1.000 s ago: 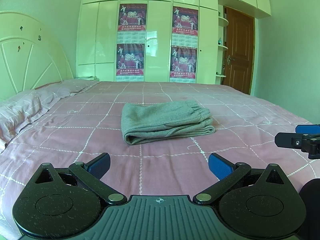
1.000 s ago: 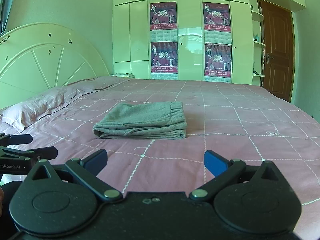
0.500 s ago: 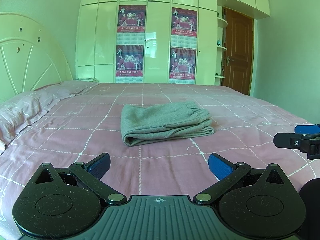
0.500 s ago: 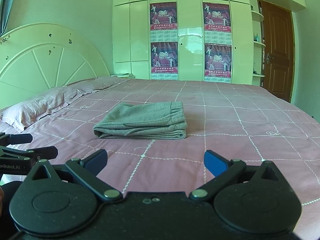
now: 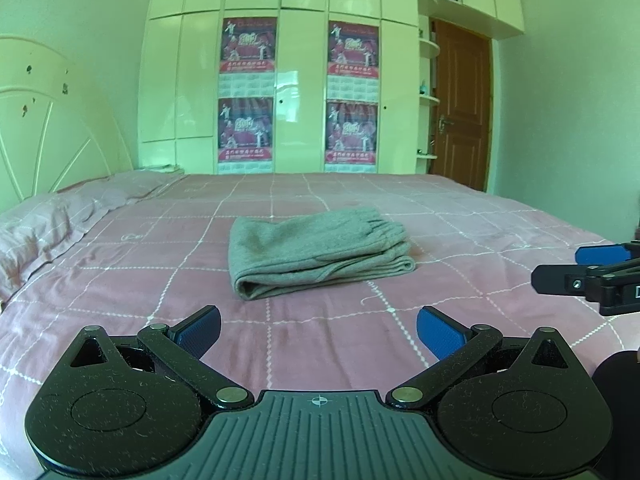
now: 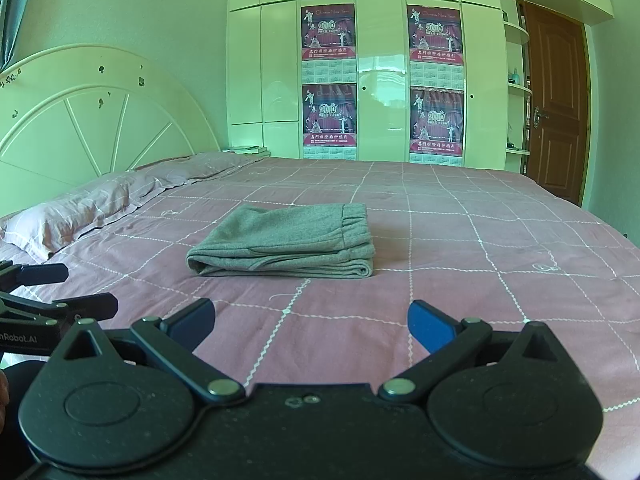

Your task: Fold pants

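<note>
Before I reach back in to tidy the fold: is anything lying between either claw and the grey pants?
Nothing visible. Only bare pink checked bedspread lies between the open left claw and the folded grey pants, and likewise ahead of the open right claw. The pillows lie off to the left, clear of both paths.

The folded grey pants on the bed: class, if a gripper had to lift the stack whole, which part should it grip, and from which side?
Probably the rounded folded edge of the grey pants, at the end nearest the pillow, approached low along the bedspread. There the layers join in one bend; the elastic-waistband end shows separate loose edges. Both grippers, left and right, are open and apart from it.
</note>
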Motion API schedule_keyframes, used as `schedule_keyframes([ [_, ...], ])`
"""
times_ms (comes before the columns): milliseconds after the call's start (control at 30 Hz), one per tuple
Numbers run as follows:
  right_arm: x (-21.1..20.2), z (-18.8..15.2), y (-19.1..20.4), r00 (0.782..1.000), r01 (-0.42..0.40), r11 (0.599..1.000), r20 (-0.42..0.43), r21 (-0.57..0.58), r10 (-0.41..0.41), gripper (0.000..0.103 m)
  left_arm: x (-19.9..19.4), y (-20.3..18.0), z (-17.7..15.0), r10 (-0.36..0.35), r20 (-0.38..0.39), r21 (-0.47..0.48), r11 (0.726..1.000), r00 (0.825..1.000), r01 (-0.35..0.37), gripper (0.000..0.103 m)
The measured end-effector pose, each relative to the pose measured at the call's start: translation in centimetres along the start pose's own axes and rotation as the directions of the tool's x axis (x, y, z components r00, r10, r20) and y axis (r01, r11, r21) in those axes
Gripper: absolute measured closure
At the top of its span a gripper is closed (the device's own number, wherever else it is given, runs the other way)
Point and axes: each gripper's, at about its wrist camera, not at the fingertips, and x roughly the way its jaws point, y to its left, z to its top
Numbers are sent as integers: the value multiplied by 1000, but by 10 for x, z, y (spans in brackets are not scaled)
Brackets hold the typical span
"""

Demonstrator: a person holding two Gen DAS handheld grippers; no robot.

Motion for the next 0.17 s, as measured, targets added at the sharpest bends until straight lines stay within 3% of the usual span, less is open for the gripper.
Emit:
schedule_keyframes([
  [167,0,0,0,1000,-1,1000,-1,0,1,6,-2,2,0,0,11,-14,1000,1000,0,0],
])
